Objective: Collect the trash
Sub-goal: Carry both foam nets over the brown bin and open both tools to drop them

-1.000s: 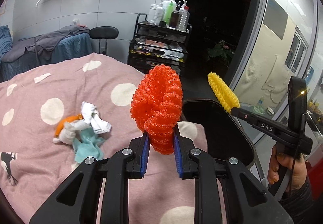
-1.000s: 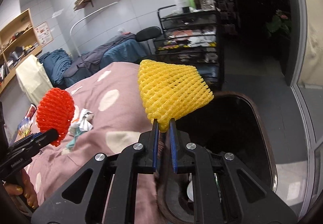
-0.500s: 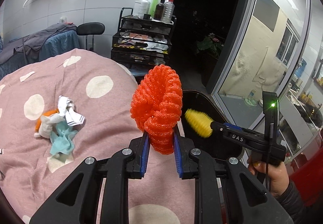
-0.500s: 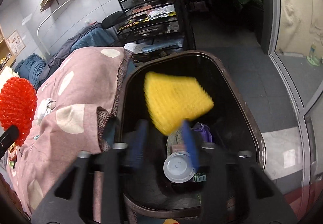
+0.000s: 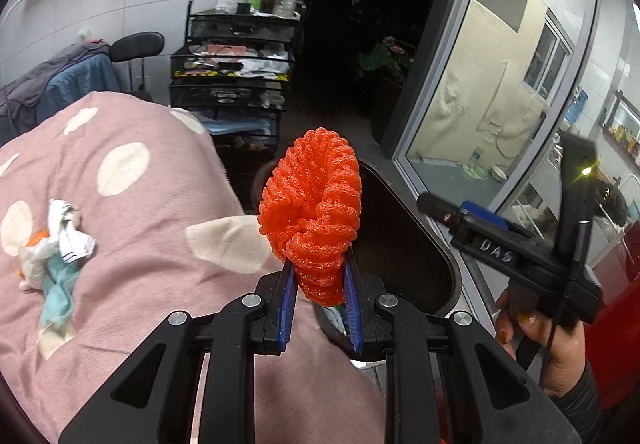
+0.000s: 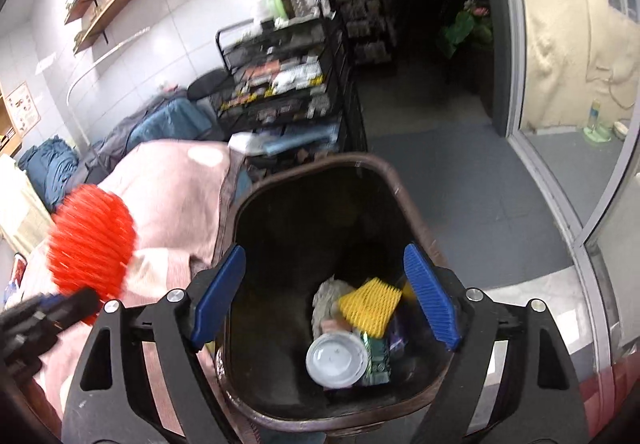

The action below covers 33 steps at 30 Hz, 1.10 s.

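Observation:
My left gripper (image 5: 318, 304) is shut on an orange foam fruit net (image 5: 312, 219) and holds it at the edge of the pink dotted cloth (image 5: 152, 244), beside the dark trash bin (image 5: 452, 268). My right gripper (image 6: 326, 294) is open and empty above the bin (image 6: 304, 171). The yellow foam net (image 6: 370, 306) lies inside the bin on other trash, next to a white lid (image 6: 336, 358). The orange net also shows blurred at the left of the right wrist view (image 6: 90, 240). Crumpled paper and tissue trash (image 5: 56, 248) lies on the cloth at the left.
A black wire cart (image 5: 236, 83) with bottles on top stands behind the cloth-covered table. A glass door frame (image 5: 436, 83) runs along the right. A stool (image 5: 138, 43) and covered furniture stand at the back left. Grey floor (image 6: 440, 163) lies beyond the bin.
My right gripper moved over the bin, opened and let go of the yellow net, which now lies in the bin. My left gripper moved right toward the bin with the orange net.

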### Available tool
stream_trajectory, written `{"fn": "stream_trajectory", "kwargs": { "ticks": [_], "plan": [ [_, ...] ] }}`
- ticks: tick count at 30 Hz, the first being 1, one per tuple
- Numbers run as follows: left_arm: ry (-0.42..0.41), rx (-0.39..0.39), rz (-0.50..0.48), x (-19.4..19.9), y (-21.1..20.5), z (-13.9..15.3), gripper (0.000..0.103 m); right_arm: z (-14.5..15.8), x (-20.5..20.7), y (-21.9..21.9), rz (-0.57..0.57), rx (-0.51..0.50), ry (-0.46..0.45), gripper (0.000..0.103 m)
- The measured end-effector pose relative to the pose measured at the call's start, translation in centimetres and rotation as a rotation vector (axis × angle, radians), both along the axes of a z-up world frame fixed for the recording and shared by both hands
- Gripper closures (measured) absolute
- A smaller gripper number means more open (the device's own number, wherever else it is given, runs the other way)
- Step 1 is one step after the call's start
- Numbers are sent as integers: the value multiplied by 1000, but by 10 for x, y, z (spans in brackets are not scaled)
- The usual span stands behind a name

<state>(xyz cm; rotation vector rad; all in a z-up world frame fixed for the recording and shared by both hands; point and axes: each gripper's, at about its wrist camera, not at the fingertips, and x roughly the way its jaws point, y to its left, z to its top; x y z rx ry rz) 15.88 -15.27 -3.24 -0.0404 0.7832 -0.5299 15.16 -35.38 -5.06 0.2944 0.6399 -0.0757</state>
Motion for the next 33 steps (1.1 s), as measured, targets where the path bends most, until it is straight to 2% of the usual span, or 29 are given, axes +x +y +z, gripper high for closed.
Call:
{"fn": "stream_trajectory", "kwargs": {
  "ticks": [6, 16, 18, 20, 25, 29, 33],
  "plan": [
    [46, 37, -66, 11, -30, -11, 81, 18, -10, -16, -61, -6, -68, 12],
    [101, 102, -131, 26, -64, -31, 80, 32, -25, -42, -178, 2, -131, 11],
    [104, 117, -143, 29, -71, -34, 77, 32, -26, -45, -190, 10, -134, 11],
    [110, 123, -152, 30, -74, -36, 71, 32, -28, -47, -196, 12, -136, 11],
    [94, 122, -156, 26, -76, -39, 30, 34, -30, -49, -203, -1, -143, 9],
    [80, 115, -160, 22, -74, -36, 20, 35, -29, -48, -203, -6, -146, 7],
    [65, 62, -152, 14, -65, -26, 14, 34, -29, -46, -193, -6, -144, 7]
  ]
}}
